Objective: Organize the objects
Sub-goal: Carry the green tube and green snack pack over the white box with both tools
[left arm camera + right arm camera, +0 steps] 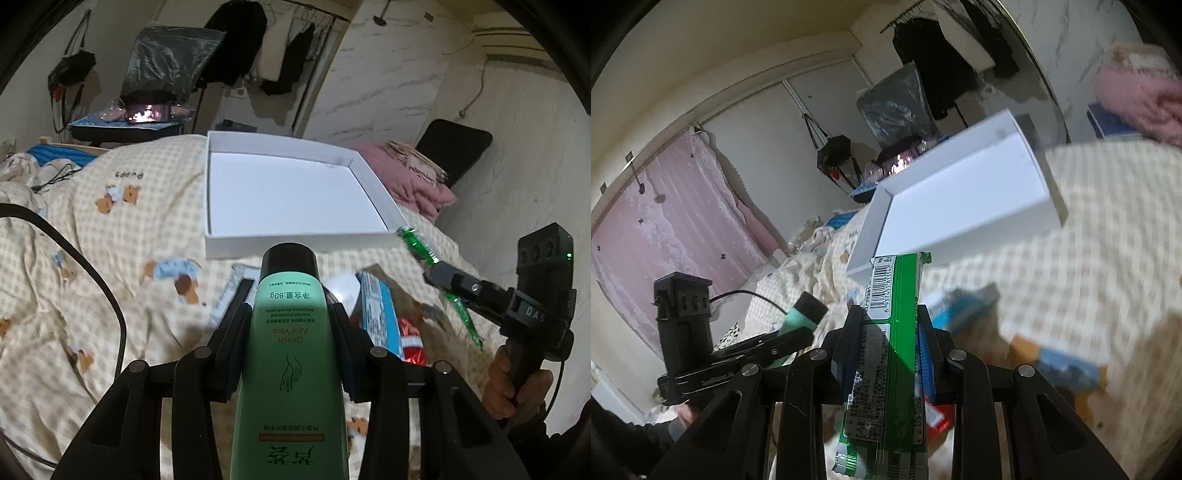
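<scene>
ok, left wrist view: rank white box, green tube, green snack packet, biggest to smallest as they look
1. White box
2. Green tube, though it sits right at the lens, which inflates it
3. Green snack packet, farther off and partly hidden by the right gripper

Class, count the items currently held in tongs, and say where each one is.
2. The green hand cream tube is clamped in the left tongs; the green snack packet is clamped in the right tongs. Both hang above the bed, short of the white box.
</scene>
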`<action>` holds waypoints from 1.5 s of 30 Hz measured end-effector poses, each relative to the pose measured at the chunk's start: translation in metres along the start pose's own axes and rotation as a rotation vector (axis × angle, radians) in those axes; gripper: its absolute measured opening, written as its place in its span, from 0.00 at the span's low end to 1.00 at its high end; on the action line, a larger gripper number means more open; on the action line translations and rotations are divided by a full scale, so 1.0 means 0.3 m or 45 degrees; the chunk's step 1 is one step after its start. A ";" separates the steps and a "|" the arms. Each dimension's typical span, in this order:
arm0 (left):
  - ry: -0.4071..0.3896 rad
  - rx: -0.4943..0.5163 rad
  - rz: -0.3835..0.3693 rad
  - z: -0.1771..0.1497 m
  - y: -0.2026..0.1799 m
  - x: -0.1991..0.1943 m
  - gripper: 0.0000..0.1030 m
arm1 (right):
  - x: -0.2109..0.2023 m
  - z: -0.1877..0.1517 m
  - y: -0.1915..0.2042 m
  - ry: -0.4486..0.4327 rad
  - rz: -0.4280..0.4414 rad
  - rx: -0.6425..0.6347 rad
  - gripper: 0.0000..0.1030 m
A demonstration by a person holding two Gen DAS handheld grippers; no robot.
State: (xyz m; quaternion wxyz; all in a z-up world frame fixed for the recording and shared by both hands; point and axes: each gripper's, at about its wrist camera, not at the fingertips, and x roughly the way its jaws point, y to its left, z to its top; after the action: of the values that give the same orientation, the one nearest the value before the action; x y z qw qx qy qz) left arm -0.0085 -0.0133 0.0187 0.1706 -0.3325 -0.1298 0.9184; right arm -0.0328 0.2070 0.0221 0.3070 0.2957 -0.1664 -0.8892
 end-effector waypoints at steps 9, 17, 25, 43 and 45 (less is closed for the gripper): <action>-0.012 -0.052 0.047 0.098 0.048 -0.023 0.45 | -0.054 0.143 0.021 -0.083 -0.145 -0.041 0.28; -0.037 -0.010 0.082 0.214 0.058 0.009 0.45 | 0.021 0.286 -0.013 -0.032 -0.124 -0.039 0.29; -0.001 0.079 0.106 0.349 0.052 0.172 0.45 | 0.096 0.422 -0.070 -0.068 -0.182 -0.022 0.28; -0.083 0.048 0.221 0.415 0.127 0.475 0.45 | 0.375 0.358 -0.165 -0.011 -0.501 -0.237 0.28; -0.093 0.090 0.269 0.409 0.106 0.484 0.44 | 0.387 0.345 -0.158 -0.020 -0.566 -0.311 0.28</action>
State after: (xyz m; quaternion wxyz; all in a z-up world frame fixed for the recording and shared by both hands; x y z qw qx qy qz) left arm -0.2007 0.0004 0.0167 0.0797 -0.3045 -0.0676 0.9468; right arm -0.1930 0.1798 0.0298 0.1359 0.2788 0.0090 -0.9507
